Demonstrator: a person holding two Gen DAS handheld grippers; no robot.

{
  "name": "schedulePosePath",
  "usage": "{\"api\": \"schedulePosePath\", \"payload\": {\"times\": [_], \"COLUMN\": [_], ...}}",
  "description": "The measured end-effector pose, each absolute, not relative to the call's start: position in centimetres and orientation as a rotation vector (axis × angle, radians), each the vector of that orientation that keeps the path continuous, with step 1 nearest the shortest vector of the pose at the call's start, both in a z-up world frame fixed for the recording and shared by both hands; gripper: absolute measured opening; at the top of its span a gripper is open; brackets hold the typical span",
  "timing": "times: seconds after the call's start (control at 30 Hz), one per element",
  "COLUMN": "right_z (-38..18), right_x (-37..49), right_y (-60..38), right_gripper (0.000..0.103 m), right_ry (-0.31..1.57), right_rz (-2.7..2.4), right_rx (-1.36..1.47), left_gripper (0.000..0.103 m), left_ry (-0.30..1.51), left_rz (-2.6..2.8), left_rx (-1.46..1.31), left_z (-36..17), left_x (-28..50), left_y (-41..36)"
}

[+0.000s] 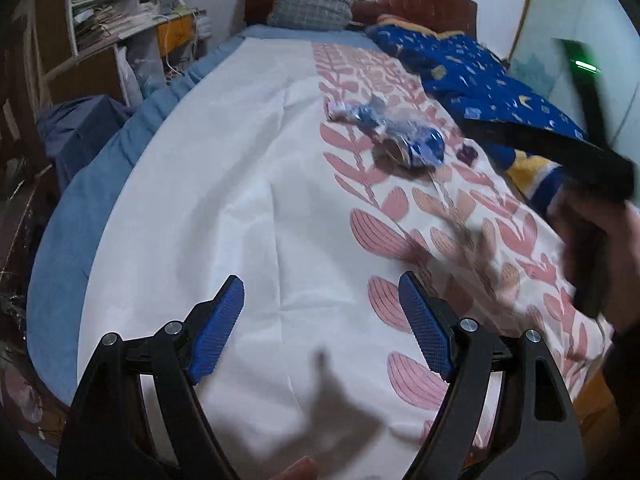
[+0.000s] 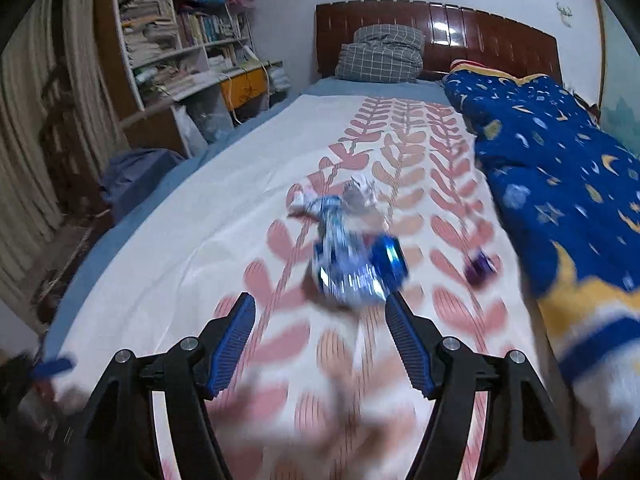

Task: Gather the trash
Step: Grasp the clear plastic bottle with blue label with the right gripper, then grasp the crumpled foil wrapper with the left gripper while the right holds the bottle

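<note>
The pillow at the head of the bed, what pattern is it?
The pillow is grey with a thin white grid check, clearest in the right wrist view.

Pretty clearly someone's bedroom at home. There's a bed (image 2: 224,216) with a dark red wooden headboard (image 2: 472,32), a white cover with pink leaf prints, a checked pillow (image 2: 380,54) up top and a blue quilt (image 2: 552,160) with moons and stars bunched along one side. Next to it stands a shelf (image 2: 160,40) crammed with books and stacks of paper, plus a curtain (image 2: 36,128) at the edge. Lived-in and a bit messy, nothing like a lab or office.
</note>
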State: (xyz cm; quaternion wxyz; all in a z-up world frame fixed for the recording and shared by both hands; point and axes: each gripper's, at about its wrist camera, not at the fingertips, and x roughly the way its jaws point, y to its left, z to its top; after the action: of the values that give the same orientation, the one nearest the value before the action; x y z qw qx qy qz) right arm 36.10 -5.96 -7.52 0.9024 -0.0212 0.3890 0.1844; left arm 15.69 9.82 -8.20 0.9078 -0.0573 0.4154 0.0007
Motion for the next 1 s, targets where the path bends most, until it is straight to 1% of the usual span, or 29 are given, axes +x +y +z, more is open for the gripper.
{"api": "schedulePosePath", "payload": {"times": [0.13, 0.17, 0.2, 0.27, 0.3, 0.37, 0.57, 0.7, 0.83, 0.9, 1.0], "right_z": [-10.1, -11.1, -12.5, -14.4, -15.1, -15.1, -14.2, -12.2, -9.4, -8.0, -6.3], "right_x": [41.1, 42.4, 43.5, 45.3, 45.9, 46.1, 45.2, 43.0, 38.5, 35.5, 31.0], "right_y": [-3.5, -2.9, -2.2, -2.0, -2.2, -2.5, -3.6, -5.6, -8.4, -10.5, -13.3], "right_gripper": [0.068, 0.067, 0.064, 0.03, 0.028, 0.017, 0.012, 0.012, 0.012, 0.012, 0.012], "right_ry": [0.842, 0.858, 0.89, 0.953, 0.972, 0.954, 0.924, 0.883, 0.829, 0.809, 0.777], "right_rz": [0.354, 0.352, 0.338, 0.317, 0.34, 0.339, 0.392, 0.403, 0.438, 0.465, 0.482], "right_rx": [-0.035, -0.046, -0.062, -0.036, 0.02, 0.065, 0.134, 0.186, 0.239, 0.276, 0.318], "left_gripper": [0.079, 0.079, 0.079, 0.079, 0.079, 0.079, 0.079, 0.079, 0.079, 0.083, 0.083], "left_ry": [0.865, 0.875, 0.884, 0.89, 0.888, 0.882, 0.888, 0.884, 0.868, 0.87, 0.871], "left_rz": [0.002, -0.002, -0.007, -0.013, -0.015, -0.013, -0.017, -0.022, -0.028, -0.045, -0.074], "left_rx": [-0.155, -0.16, -0.168, -0.176, -0.169, -0.162, -0.145, -0.119, -0.113, -0.108, -0.101], "left_z": [-9.5, -9.9, -10.2, -10.5, -10.5, -10.4, -10.6, -10.3, -9.2, -8.7, -7.9], "left_x": [15.8, 15.8, 15.9, 16.1, 16.2, 16.0, 15.9, 15.9, 17.0, 18.3, 20.8], "left_y": [9.8, 9.8, 9.8, 9.7, 9.6, 9.5, 9.2, 8.8, 9.2, 9.3, 9.7]}}
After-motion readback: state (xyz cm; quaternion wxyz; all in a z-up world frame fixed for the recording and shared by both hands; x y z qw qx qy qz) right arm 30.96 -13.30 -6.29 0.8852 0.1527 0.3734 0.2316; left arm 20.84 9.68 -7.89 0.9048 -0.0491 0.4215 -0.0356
